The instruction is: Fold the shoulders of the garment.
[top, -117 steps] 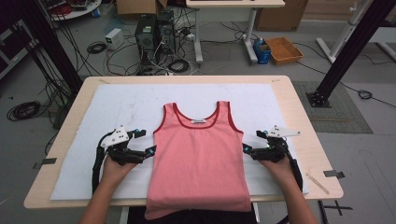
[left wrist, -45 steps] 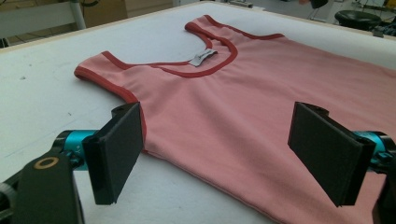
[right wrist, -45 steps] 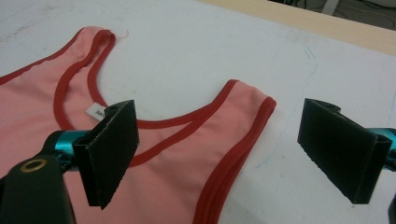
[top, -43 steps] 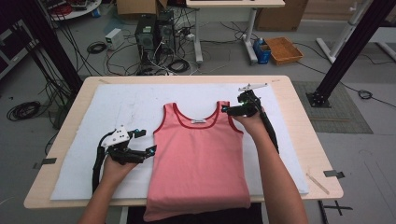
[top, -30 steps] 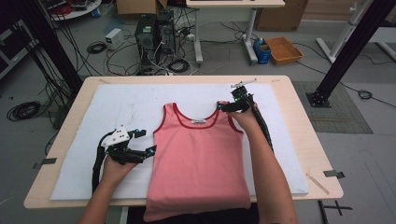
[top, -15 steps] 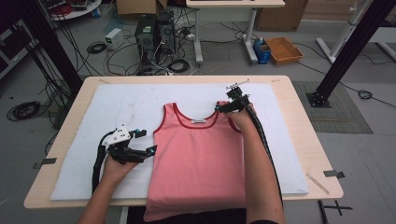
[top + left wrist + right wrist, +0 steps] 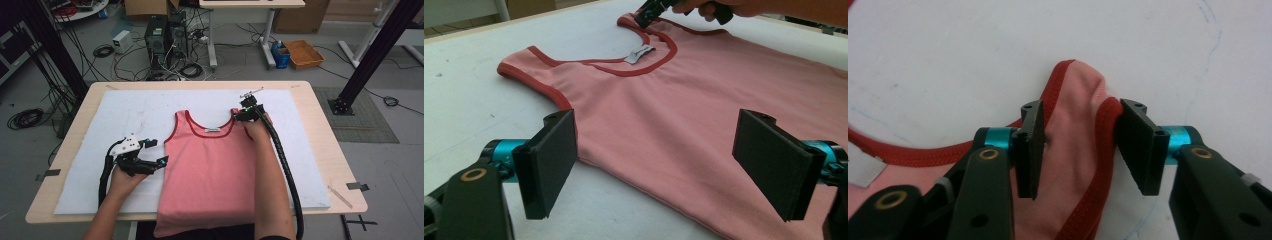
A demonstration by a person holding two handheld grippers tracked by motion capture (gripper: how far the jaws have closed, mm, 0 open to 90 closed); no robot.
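Note:
A pink tank top [image 7: 212, 167] with red trim lies flat on the white mat [image 7: 130, 107], its hem hanging over the near table edge. My right gripper [image 7: 239, 114] is at the top's right shoulder strap [image 7: 1075, 95], jaws pinching the bunched strap from both sides [image 7: 1080, 125]. It also shows far off in the left gripper view [image 7: 649, 10]. My left gripper [image 7: 156, 151] rests on the mat at the top's left side seam, below the armhole. Its jaws stand wide open [image 7: 656, 150] with the pink fabric [image 7: 664, 110] lying beyond them.
The mat covers most of a wooden table [image 7: 320, 125]. A white neck label [image 7: 213, 130] marks the collar. Past the far edge, on the floor, are computer towers [image 7: 162, 37], cables and an orange crate [image 7: 304, 52]. Black frame posts [image 7: 370, 55] stand at right.
My right hand has left the top's right side, gone up to the right shoulder strap, edged left and closed on it. The left gripper has stayed put and open.

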